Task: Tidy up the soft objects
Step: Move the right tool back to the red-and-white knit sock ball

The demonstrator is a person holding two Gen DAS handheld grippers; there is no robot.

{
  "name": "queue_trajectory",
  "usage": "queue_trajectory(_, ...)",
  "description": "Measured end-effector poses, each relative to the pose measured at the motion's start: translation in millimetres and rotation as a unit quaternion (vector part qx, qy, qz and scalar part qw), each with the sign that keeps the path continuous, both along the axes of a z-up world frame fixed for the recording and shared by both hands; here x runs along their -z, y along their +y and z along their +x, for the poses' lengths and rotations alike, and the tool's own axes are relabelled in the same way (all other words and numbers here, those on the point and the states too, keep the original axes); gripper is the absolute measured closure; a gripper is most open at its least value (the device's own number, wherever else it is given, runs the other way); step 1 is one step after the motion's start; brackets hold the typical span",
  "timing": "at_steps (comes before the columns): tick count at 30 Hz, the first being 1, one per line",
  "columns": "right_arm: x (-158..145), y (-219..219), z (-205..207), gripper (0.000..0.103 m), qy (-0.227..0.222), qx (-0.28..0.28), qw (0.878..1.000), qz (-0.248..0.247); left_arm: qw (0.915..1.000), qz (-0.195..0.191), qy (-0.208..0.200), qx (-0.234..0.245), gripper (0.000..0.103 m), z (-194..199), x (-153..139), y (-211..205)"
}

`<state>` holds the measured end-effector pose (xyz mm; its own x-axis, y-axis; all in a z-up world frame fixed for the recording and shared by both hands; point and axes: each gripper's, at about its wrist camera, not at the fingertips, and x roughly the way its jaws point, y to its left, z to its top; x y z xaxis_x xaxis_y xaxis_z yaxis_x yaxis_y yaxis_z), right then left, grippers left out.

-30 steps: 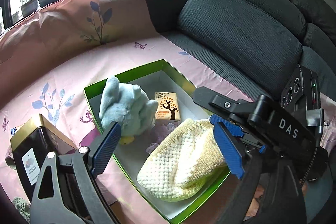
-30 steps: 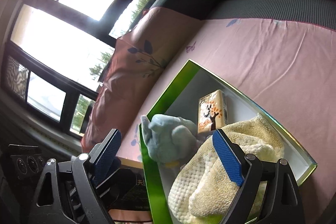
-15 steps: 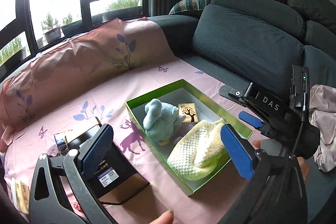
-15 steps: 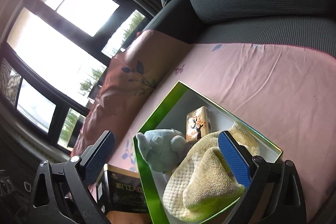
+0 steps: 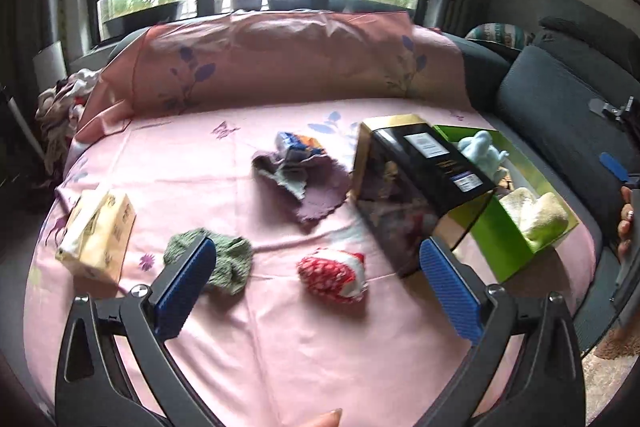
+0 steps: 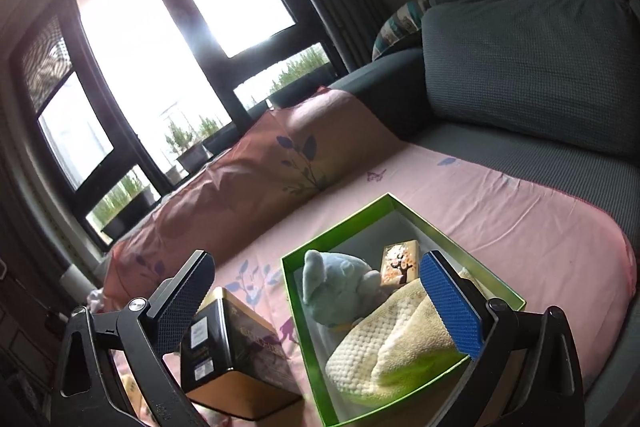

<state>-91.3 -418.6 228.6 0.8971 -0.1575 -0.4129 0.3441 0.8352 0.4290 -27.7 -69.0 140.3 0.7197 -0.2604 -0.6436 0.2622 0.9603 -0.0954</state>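
Observation:
My left gripper hangs open and empty over the pink sheet. Just beyond its fingers lie a green knitted piece and a red-and-white soft item. Farther back a purple cloth lies under a blue-orange packet. My right gripper is open and empty above the green box. That box holds a blue plush toy, a cream towel and a small tissue pack. The left wrist view shows the same green box at the right.
A black-and-gold tin stands against the box's left side. A yellow tissue pack lies at the sheet's left. Grey sofa cushions rise on the right, windows behind. A heap of clothes sits far left. A hand shows at the right edge.
My left gripper swung left, away from the green box, to face the loose items on the sheet. My right gripper rose and drew back from the box. Both jaws widened slightly.

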Motion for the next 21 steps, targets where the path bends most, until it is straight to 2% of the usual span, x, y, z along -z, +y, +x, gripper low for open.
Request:
queue_trajectory(4,-7,28,8,0.001,-0.009,-0.050,0.999,-0.007,0.9950,-0.033,0.029,-0.089,0.001,13,23,60)
queue_trajectory(10,-8,89,32,0.001,0.012,-0.118,0.992,-0.049,0.9816,-0.074,0.012,-0.176,0.001,30,41,121)
queue_trajectory(12,-5,111,42,0.001,0.019,-0.156,0.986,-0.050,0.9776,-0.098,0.011,-0.186,0.001,32,53,137)
queue_trajectory(14,1,136,54,0.001,0.030,-0.202,0.978,-0.036,0.9749,-0.123,0.028,-0.184,0.002,34,70,149)
queue_trajectory(16,11,165,70,0.001,0.056,-0.246,0.967,-0.035,0.9709,-0.119,0.076,-0.193,0.003,40,78,153)
queue_trajectory(19,29,211,97,0.001,0.108,-0.270,0.955,-0.065,0.9674,-0.135,0.073,-0.202,0.003,35,73,161)
queue_trajectory(21,43,238,115,0.001,0.131,-0.275,0.949,-0.085,0.9663,-0.126,0.076,-0.211,0.003,33,73,167)
